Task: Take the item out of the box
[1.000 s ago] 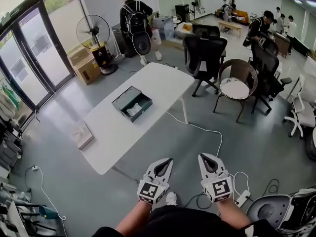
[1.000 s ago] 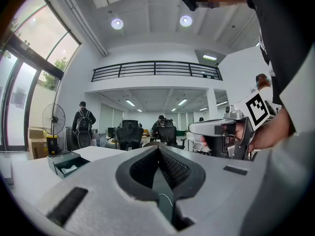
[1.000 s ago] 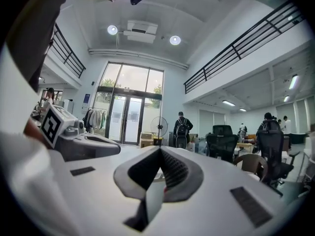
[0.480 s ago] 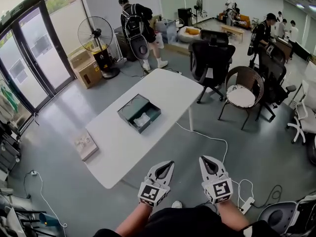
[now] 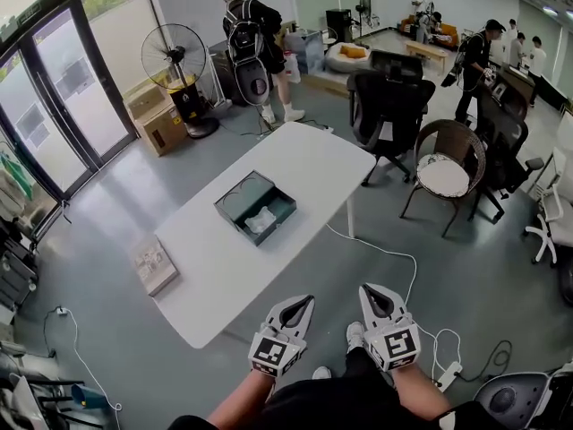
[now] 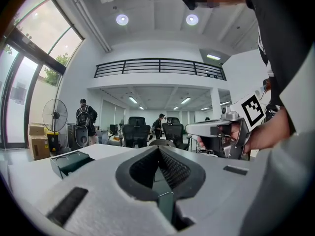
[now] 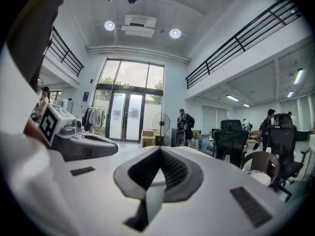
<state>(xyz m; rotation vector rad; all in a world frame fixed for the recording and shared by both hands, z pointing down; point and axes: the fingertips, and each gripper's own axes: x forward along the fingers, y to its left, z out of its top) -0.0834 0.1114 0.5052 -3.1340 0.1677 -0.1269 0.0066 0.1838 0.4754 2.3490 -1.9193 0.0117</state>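
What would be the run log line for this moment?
left gripper: shut, empty | right gripper: shut, empty | green box: open on white table, white item inside

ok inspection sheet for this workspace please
surface: white table, mostly bare
job's things: open green box on the table, white item inside it
clutter: flat package beside the table
grippers: left gripper and right gripper both shut, empty, short of the table
cables: white cable across the floor towards a power strip
surroundings: standing fan, cardboard boxes, office chairs, people further back
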